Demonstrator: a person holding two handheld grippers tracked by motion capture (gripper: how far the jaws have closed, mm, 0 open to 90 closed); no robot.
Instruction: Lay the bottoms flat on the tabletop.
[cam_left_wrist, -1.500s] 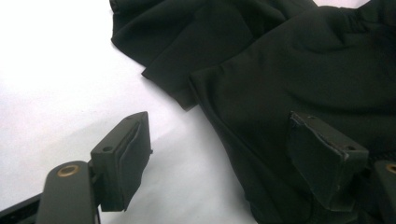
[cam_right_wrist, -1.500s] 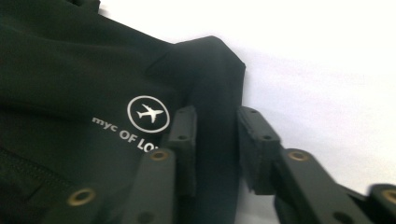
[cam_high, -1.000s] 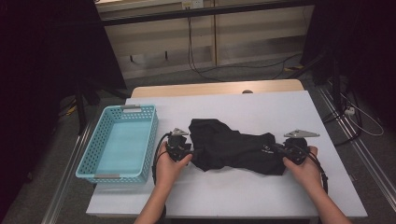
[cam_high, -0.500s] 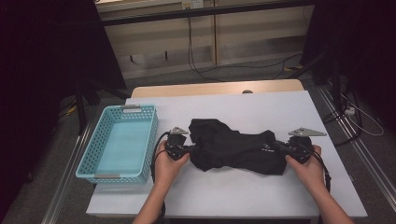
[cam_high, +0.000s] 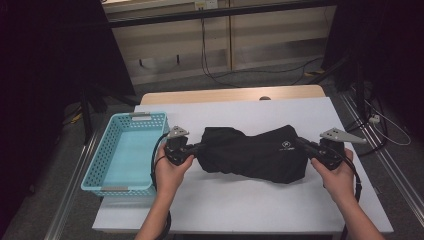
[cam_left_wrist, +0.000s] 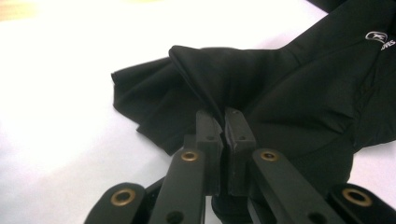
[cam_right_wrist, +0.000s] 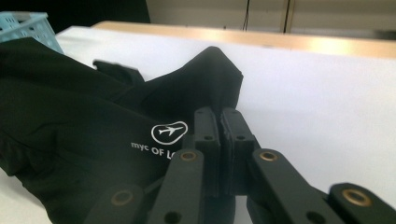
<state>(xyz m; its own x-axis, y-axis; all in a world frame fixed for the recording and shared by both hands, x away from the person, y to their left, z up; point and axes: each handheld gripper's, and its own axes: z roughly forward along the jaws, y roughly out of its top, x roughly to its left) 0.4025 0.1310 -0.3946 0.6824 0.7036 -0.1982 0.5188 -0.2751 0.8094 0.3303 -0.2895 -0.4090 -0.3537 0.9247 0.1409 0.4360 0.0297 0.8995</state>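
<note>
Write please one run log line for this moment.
left gripper: shut on black garment | right gripper: shut on black garment | garment: stretched between both | blue basket: empty

White table (cam_high: 240, 210) with a wooden far edge, black garment (cam_high: 250, 152) lying across its middle, light blue basket (cam_high: 107, 177) at left

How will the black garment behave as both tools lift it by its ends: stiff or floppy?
Likely floppy: the black garment folds and bunches where the left tool pinches it. It may sag in the middle between that and the right tool. It looks thin, so probably light, and the fabric might slide.
</note>
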